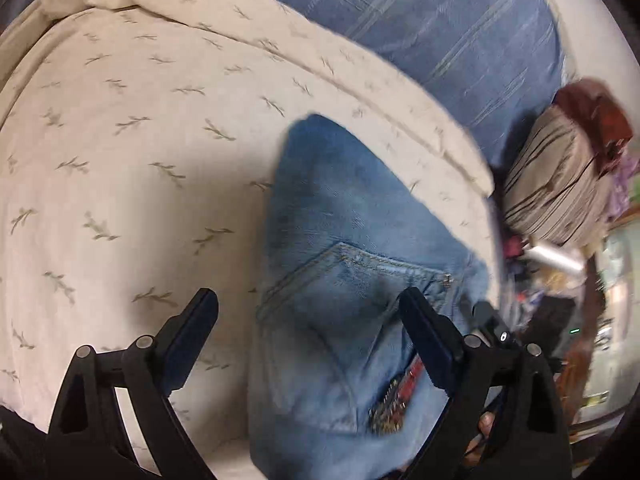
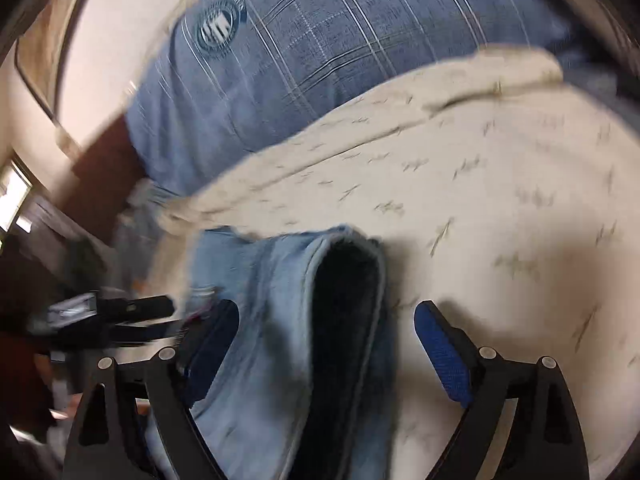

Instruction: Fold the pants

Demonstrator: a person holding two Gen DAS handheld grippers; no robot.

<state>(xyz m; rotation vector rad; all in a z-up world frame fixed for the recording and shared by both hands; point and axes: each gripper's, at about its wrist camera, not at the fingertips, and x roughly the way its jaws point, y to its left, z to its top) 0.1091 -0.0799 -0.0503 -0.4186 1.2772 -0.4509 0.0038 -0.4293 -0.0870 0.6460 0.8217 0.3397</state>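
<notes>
Light blue jeans (image 1: 352,240) lie bunched and folded on a cream bedsheet with a leaf print (image 1: 120,152); a back pocket and a red patch show. My left gripper (image 1: 310,312) hovers open over their left edge, with the right finger (image 1: 424,332) above the denim and the left finger (image 1: 192,328) above the sheet. In the right wrist view the jeans (image 2: 264,320) show a dark inner opening (image 2: 344,300). My right gripper (image 2: 326,316) stands open above them, its pads clear of the cloth.
A blue plaid cover (image 1: 420,32) lies beyond the sheet and shows as a blue plaid cover (image 2: 320,40) in the right view too. A striped bundle (image 1: 560,184) and clutter sit off the bed's right side. A blurred black tool (image 2: 116,316) is left of my right gripper.
</notes>
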